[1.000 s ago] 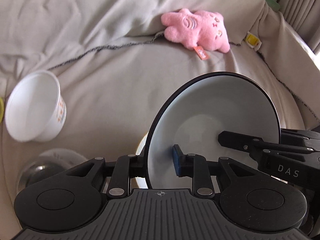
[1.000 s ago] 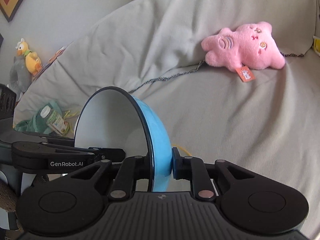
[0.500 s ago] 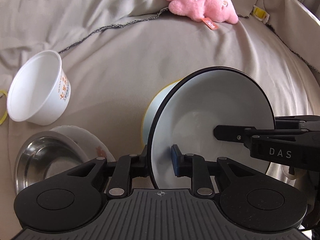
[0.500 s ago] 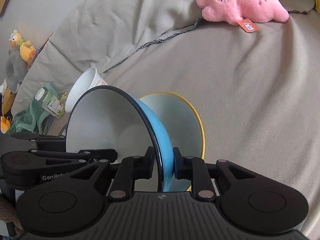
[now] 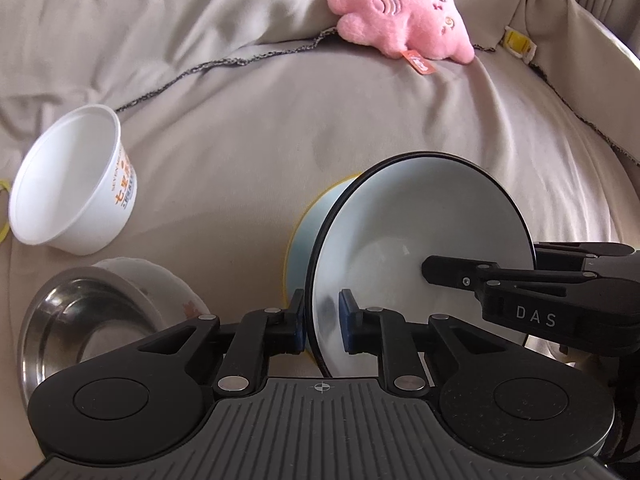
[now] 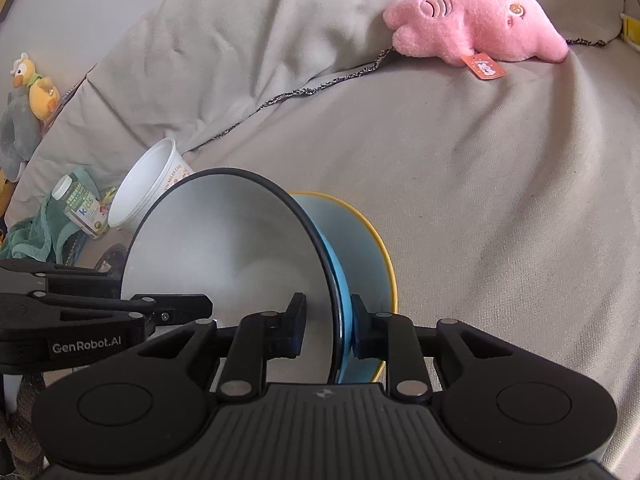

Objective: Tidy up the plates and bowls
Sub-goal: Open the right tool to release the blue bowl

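Beige sofa cover (image 5: 248,168) fills pretty much the whole scene, wrinkly fabric with a dark braided trim line running across it. You've got both tools on the same thing: a round bowl with a blue outside, white inside and thin black rim (image 5: 420,236), held on edge. Your left gripper (image 5: 322,322) is pinched onto the rim near the bottom, one finger on each side of the wall. Your right gripper (image 6: 329,326) sits astride the opposite rim, though there's a visible gap on the inner side, so I can't tell if it's actually clamping.

Right behind that bowl sits a pale blue bowl with a yellow rim (image 6: 360,240), and the held one looks partly nested into it.

Off to the left, a white plastic tub with orange print (image 5: 72,176) lies tipped on its side. Just beside it, a shiny steel bowl (image 5: 68,320) sits inside a white floral ceramic bowl (image 5: 160,284).

A pink plush toy (image 6: 476,20) lies at the back of the cushion.
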`<state>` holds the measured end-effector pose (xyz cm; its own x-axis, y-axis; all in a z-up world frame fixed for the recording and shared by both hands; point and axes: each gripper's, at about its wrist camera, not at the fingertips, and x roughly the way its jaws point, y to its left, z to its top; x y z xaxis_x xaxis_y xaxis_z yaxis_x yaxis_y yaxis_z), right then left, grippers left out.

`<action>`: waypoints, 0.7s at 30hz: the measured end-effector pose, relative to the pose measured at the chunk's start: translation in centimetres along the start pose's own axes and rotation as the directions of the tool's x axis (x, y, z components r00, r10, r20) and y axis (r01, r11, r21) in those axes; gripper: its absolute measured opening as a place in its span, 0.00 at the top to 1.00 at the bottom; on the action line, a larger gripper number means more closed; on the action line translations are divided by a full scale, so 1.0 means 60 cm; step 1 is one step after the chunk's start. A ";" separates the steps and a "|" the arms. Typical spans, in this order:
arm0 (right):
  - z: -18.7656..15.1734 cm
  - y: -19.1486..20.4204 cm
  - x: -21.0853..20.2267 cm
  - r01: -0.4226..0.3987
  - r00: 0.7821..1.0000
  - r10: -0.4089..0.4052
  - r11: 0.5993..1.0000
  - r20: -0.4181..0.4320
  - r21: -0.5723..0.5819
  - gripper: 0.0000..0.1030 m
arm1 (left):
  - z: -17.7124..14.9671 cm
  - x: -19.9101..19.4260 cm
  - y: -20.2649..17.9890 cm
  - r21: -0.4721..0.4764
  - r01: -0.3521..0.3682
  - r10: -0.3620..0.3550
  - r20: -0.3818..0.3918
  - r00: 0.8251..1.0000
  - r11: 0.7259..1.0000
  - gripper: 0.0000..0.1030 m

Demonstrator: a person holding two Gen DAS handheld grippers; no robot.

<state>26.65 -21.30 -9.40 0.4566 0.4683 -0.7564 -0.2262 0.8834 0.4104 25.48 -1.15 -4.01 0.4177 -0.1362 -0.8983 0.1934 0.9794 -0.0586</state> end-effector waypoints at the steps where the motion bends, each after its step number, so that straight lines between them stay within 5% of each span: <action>1: 0.000 0.000 -0.001 -0.001 1.000 0.001 1.000 0.000 0.001 0.77 | -0.001 -0.003 0.000 0.005 -0.006 0.006 0.008 1.000 1.000 0.81; 5: 0.001 0.004 -0.007 0.020 1.000 -0.020 1.000 0.015 -0.015 0.77 | -0.007 -0.022 -0.009 0.070 -0.071 0.066 0.074 0.995 0.995 0.81; 7: 0.003 0.015 -0.024 0.054 0.997 -0.052 0.998 0.059 -0.044 0.66 | -0.009 -0.032 -0.014 0.105 -0.084 0.073 0.106 0.992 0.991 0.81; 17: 0.004 0.010 -0.057 0.138 0.982 -0.125 0.987 0.139 -0.082 0.63 | -0.019 -0.024 -0.019 0.134 -0.203 0.185 0.141 0.973 0.970 0.75; 21: -0.008 -0.014 -0.044 0.092 0.989 -0.090 0.996 0.115 -0.007 0.47 | -0.019 -0.026 -0.008 0.095 -0.176 0.161 0.151 0.975 0.980 0.75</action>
<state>25.22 -23.29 -7.98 0.5714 0.3814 -0.7267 -0.1894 0.9228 0.3355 23.74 -1.23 -3.04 0.5727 0.0021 -0.8198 0.2004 0.9693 0.1425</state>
